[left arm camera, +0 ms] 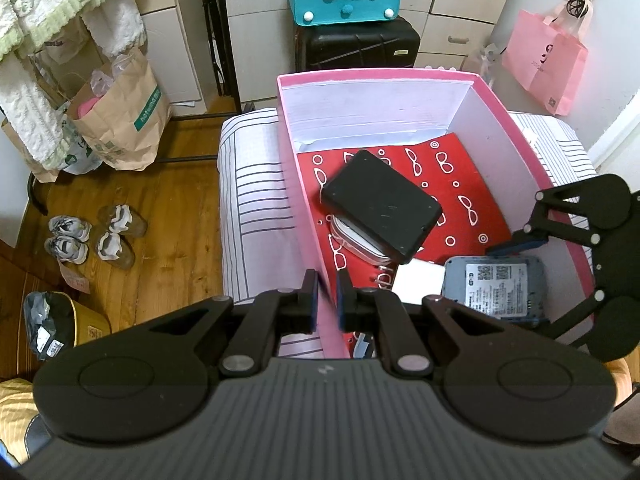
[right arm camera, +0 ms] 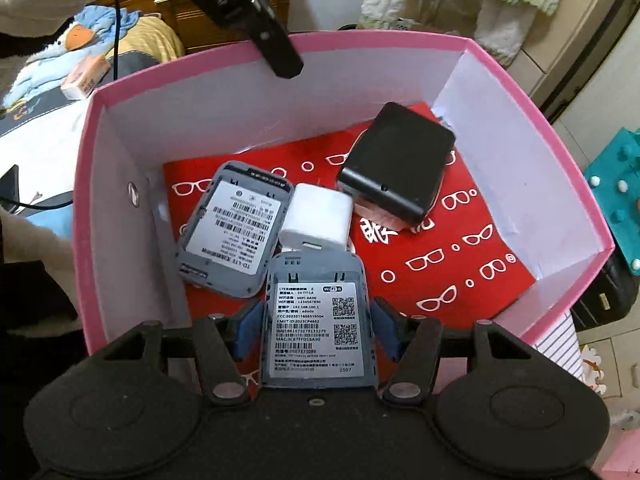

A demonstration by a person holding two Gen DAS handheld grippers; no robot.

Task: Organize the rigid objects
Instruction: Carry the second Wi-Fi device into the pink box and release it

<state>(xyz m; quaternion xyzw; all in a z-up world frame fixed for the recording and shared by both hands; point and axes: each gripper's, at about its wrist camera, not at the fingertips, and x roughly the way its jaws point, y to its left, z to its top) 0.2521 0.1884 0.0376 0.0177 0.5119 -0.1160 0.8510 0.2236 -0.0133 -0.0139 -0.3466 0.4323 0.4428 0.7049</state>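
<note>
**Box nearly filled, one router still in the tongs**

The pink box (left arm camera: 492,92) is the landmark here; it stands on a striped bed (left arm camera: 256,184), not on a tabletop. The left tongs (left arm camera: 328,300) are pressed together on the near wall of the box, and the thin pink edge is clamped between the blue pads, so this hand steadies the box.

The right tongs (right arm camera: 316,324) hang over the inside of the box, close to its near wall. Between their pads sits a grey router (right arm camera: 320,320), label side up, and the pads appear to press on its two long sides. I judge it is held and not yet set down.

Several things already lie inside the box, on the red paper with white glasses (right arm camera: 460,256) that covers its floor. A second grey router (right arm camera: 236,228) lies by the left wall in the right wrist view. A white charger (right arm camera: 318,220) lies in the middle, touching that router. A black case (right arm camera: 400,164) lies toward the far corner, tilted on top of something pale that I cannot identify.

So the task looks well advanced: three or four things are stored, and the held router remains to be placed. Whether more things wait outside the box, the pictures do not show.
</note>
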